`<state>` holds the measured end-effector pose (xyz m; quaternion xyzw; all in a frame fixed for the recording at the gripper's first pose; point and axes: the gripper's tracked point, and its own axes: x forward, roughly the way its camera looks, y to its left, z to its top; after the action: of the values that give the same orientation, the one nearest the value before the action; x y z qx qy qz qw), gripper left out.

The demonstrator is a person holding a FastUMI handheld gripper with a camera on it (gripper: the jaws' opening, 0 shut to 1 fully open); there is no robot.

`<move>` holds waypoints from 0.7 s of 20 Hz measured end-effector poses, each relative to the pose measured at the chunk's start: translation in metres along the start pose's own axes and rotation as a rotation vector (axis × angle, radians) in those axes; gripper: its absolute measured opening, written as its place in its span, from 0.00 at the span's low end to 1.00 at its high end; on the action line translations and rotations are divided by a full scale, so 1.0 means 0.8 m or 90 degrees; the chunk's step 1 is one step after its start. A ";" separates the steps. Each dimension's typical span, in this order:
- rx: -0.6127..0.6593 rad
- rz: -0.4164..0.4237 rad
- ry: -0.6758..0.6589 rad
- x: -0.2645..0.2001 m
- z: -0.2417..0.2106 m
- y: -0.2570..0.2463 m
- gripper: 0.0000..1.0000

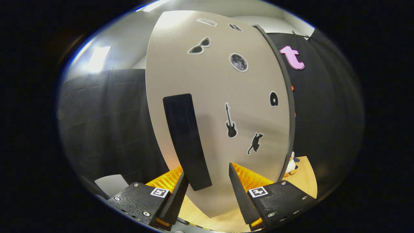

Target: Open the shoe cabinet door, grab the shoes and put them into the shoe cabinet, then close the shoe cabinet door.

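Gripper view: shoe cabinet door (pixel 220 106) fills centre frame, its dark vertical handle (pixel 186 139) just ahead of the left finger. Gripper (pixel 207 186) fingers spread wide, holding nothing. Door looks rigid, smooth; grip the handle.

I see the shoe cabinet door (pixel 213 106) close up, a pale grey-beige panel with a dark edge down its right side, standing upright just ahead of my gripper (pixel 207 181). A long black bar handle (pixel 186 139) runs down its left half, its lower end reaching between my spread fingers, which aren't pressing on it. Stickers dot the panel: sunglasses (pixel 199 46), a moon (pixel 238 62), a guitar (pixel 230 121) and a cat (pixel 255 143).
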<state>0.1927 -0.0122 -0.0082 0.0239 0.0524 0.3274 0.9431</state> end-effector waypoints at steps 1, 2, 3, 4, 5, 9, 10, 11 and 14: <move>-0.009 0.001 0.001 0.002 0.001 0.001 0.76; -0.017 0.003 0.003 0.002 0.000 0.001 0.77; -0.024 0.003 0.005 0.004 -0.001 0.002 0.77; -0.029 0.003 0.008 0.007 -0.001 0.002 0.78; -0.037 0.001 0.009 0.009 0.000 0.002 0.79; -0.059 -0.006 0.012 0.016 -0.001 -0.001 0.80; -0.058 -0.009 0.013 0.015 0.000 -0.001 0.82; -0.058 -0.015 0.012 0.013 0.002 -0.004 0.84; -0.055 -0.029 0.010 0.018 -0.002 -0.006 0.90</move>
<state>0.2067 -0.0068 -0.0116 -0.0208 0.0464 0.3077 0.9501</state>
